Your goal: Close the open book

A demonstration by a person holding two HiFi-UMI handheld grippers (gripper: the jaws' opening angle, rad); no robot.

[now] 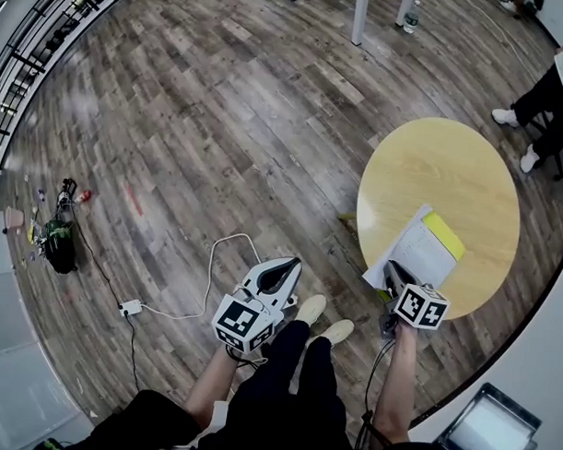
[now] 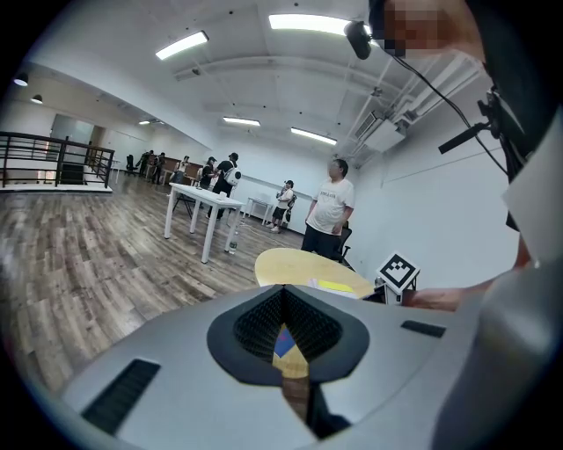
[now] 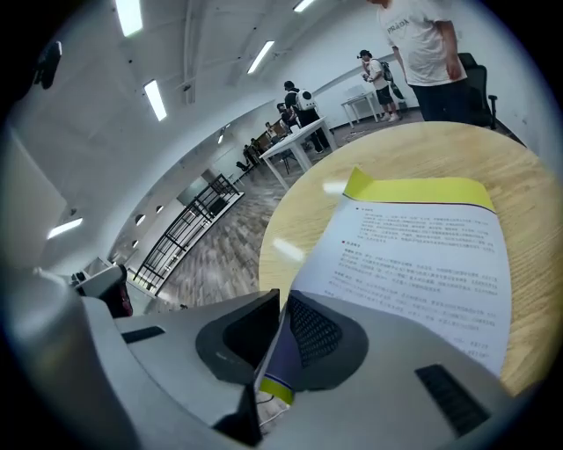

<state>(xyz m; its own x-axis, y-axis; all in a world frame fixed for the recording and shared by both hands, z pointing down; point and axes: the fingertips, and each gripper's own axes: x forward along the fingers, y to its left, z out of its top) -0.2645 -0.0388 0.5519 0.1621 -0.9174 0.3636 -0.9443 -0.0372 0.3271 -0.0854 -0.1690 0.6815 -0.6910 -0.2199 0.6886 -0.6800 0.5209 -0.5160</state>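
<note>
- The left gripper is pointing out across the room, its jaws sitting together at the tips.
- A round yellow table is standing beyond the jaws, bearing the open book, whose yellow strip is showing.
- A marker cube is showing just right of the table, with a bare forearm stretching away behind it.
- A person in a white shirt is standing behind the table.
- More people are gathering by a white table farther back on the wooden floor.

One book, one round table, two hand-held grippers
</note>
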